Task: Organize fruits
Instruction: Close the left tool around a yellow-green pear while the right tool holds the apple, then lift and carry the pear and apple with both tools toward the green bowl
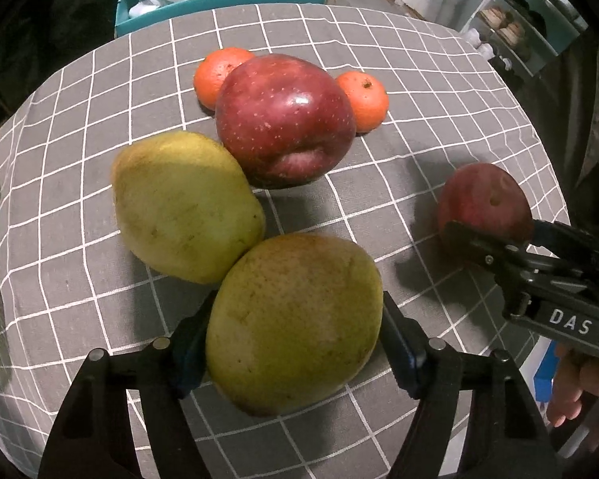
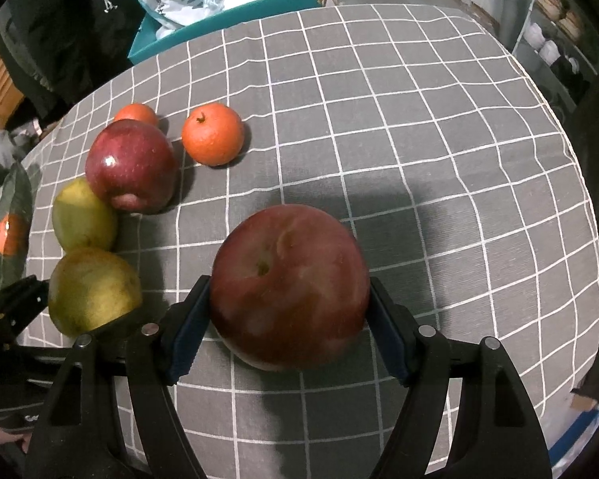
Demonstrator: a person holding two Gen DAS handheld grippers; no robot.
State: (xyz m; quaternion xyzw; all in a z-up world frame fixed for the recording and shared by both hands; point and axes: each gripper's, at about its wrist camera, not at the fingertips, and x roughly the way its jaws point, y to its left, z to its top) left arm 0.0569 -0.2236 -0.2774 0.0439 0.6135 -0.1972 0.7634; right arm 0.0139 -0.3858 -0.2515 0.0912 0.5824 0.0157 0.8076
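Observation:
My left gripper (image 1: 295, 331) is shut on a yellow-green mango (image 1: 293, 323), which touches a second mango (image 1: 185, 207) on the grey checked tablecloth (image 1: 419, 80). Behind them lie a big red apple (image 1: 285, 119) and two oranges (image 1: 219, 74) (image 1: 363, 99). My right gripper (image 2: 289, 319) is shut on a second red apple (image 2: 289, 287); this apple (image 1: 485, 203) also shows at the right of the left wrist view. The right wrist view shows the held mango (image 2: 94, 291), the other mango (image 2: 84, 215), the big apple (image 2: 131, 165) and the oranges (image 2: 212, 133) (image 2: 136, 113).
A teal box (image 2: 235, 20) with plastic bags stands beyond the table's far edge. Shelves (image 2: 555, 36) with jars are at the far right. Another orange (image 2: 10, 233) lies in a bag off the table's left edge.

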